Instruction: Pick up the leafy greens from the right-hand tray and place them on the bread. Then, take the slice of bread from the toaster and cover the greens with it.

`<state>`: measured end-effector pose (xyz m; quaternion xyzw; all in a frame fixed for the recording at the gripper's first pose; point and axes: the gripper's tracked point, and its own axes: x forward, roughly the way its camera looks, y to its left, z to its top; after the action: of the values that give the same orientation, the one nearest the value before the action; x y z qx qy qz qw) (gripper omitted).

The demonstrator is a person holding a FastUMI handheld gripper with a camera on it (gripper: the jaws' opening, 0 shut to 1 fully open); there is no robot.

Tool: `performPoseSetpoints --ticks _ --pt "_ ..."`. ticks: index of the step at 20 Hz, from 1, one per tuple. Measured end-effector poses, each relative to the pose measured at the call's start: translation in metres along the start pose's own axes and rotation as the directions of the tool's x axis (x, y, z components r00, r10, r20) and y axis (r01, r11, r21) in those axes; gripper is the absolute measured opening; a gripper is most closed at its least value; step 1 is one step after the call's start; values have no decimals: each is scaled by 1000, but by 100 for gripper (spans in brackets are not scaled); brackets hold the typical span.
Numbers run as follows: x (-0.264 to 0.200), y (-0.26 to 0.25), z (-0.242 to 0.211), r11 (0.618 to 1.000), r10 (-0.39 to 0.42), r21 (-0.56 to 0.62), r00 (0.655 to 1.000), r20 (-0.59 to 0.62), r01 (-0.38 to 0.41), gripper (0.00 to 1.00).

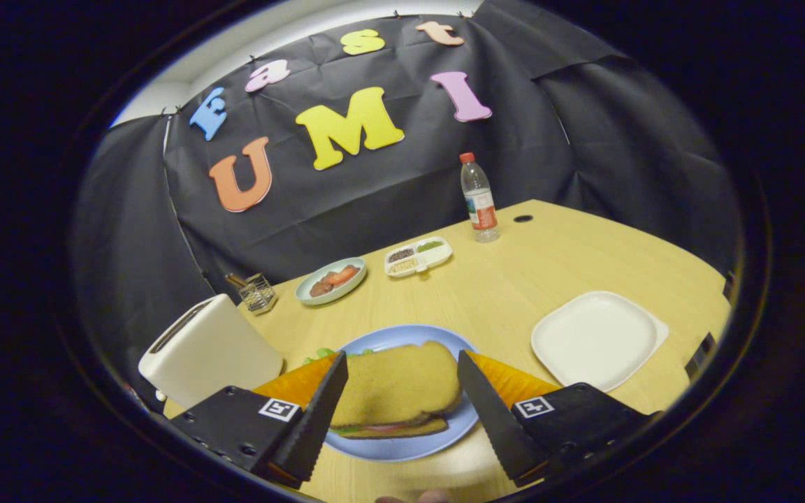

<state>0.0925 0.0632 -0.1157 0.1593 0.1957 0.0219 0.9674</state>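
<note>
A blue plate lies on the wooden table just ahead of me, carrying a stacked sandwich. The top slice of bread lies flat on the stack, and leafy greens poke out from beneath it beside my left finger. A pink layer and a bottom slice show at the near edge. My gripper is open, with its fingers wide apart on either side of the top slice; I cannot tell whether they touch it. The white toaster stands left of the plate. The white right-hand tray is bare.
Beyond the plate sit a pale green dish with red and brown food, a white divided condiment tray, a small wire holder and a water bottle. A dark hole marks the tabletop near the bottle.
</note>
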Motion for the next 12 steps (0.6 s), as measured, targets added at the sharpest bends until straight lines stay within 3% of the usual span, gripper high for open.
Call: performPoseSetpoints --ticks 6,12 --pt "-42 28 54 985 23 -172 985 170 6 96" --pt "-113 76 114 953 102 -304 929 356 12 96"
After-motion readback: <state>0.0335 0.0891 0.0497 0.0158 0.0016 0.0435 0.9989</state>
